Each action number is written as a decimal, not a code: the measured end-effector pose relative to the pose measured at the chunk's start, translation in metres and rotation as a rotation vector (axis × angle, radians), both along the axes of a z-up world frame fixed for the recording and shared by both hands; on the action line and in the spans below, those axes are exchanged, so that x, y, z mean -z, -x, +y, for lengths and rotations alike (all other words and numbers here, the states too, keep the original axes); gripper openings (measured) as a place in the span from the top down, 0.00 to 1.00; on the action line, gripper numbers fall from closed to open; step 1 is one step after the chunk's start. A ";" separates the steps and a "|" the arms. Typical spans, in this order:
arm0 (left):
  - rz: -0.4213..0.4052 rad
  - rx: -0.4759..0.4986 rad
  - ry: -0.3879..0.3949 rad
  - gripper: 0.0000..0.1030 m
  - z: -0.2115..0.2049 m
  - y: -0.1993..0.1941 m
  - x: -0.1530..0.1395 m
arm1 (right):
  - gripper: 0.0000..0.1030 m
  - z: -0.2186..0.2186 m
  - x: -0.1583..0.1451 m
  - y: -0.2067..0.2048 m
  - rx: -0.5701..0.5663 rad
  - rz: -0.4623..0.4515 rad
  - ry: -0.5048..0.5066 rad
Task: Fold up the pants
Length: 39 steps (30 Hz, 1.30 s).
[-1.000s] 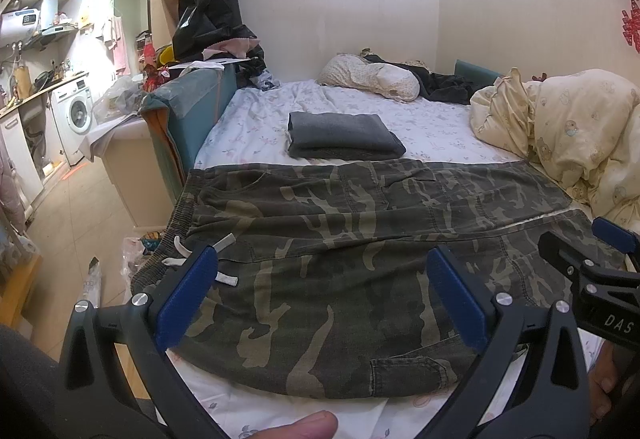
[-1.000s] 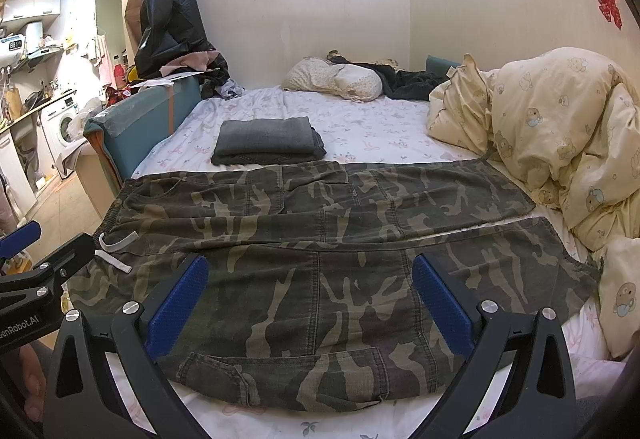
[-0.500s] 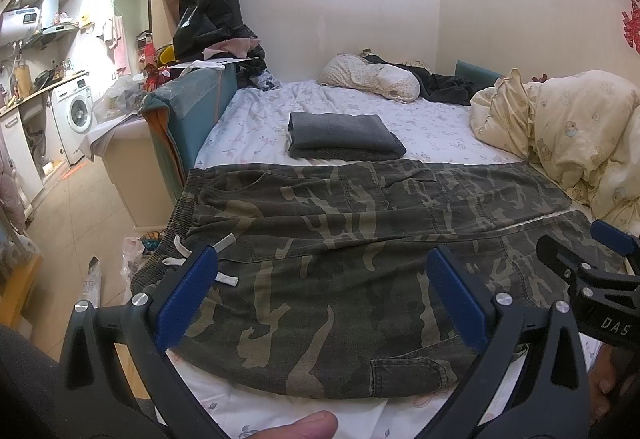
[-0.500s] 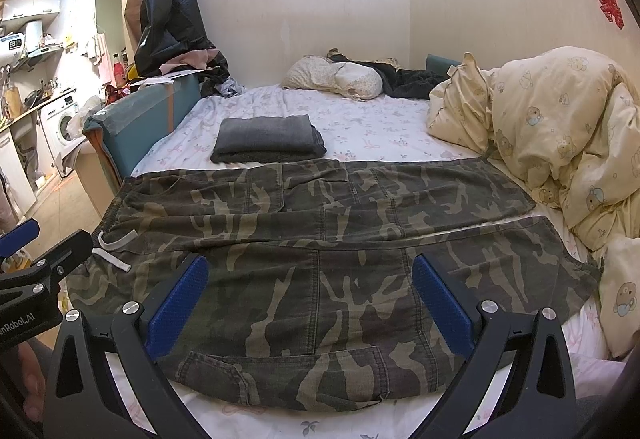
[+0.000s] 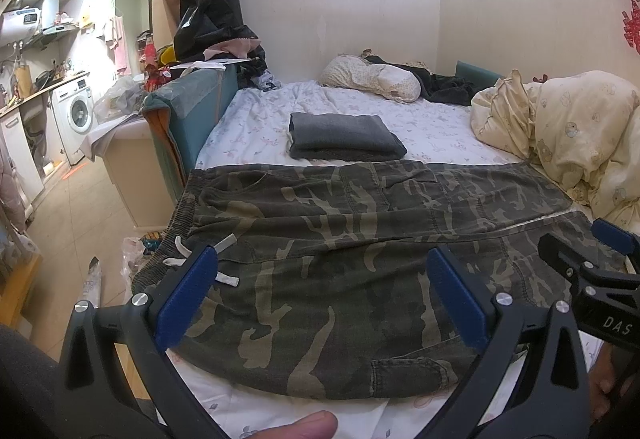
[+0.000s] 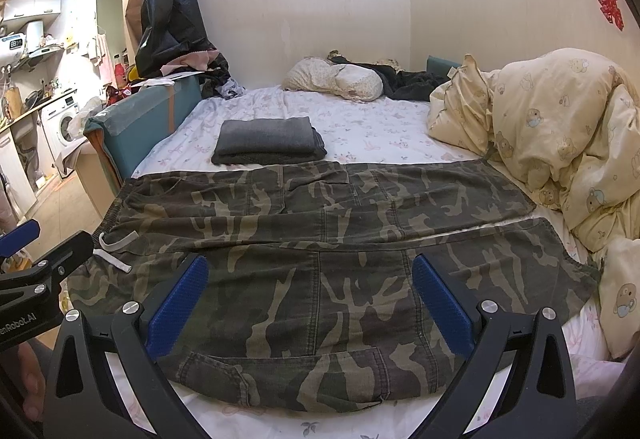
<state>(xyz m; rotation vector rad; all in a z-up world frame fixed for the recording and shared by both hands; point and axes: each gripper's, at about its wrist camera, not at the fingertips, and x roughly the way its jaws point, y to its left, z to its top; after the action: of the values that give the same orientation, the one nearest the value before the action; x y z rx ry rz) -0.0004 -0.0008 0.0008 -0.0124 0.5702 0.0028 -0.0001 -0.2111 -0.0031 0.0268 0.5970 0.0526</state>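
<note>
Camouflage pants lie spread flat across the near end of the bed, waistband with white drawstrings at the left, both legs running right; they also show in the right wrist view. My left gripper is open and empty, held above the pants' near edge by the waist. My right gripper is open and empty above the near leg. Each gripper shows at the edge of the other's view.
A folded grey garment lies on the floral bed sheet behind the pants. A cream duvet is bunched at the right. A pillow and dark clothes lie at the far end. A teal bed frame and the floor lie left.
</note>
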 end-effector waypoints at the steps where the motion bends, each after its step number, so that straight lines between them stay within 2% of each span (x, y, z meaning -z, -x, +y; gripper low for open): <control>1: 0.000 0.000 0.000 0.00 0.000 0.000 -0.001 | 0.00 0.000 0.000 0.000 0.000 0.001 0.000; 19: 0.000 0.001 0.000 0.00 -0.002 -0.002 -0.014 | 0.00 -0.001 0.000 0.000 0.000 -0.001 0.002; 33: -0.003 0.005 -0.001 0.00 0.000 0.000 -0.012 | 0.00 -0.001 -0.001 -0.001 0.000 0.001 -0.001; 37: 0.019 0.040 -0.003 0.00 0.004 -0.005 -0.010 | 0.00 -0.002 -0.002 -0.002 -0.003 0.000 -0.010; 39: 0.034 0.023 -0.018 0.00 0.014 -0.011 -0.011 | 0.00 0.000 0.001 -0.003 -0.004 0.000 -0.020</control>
<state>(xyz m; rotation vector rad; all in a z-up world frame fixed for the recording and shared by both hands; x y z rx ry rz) 0.0109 0.0128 0.0120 0.0116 0.6045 -0.0140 0.0024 -0.2116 -0.0038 0.0454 0.5969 0.0621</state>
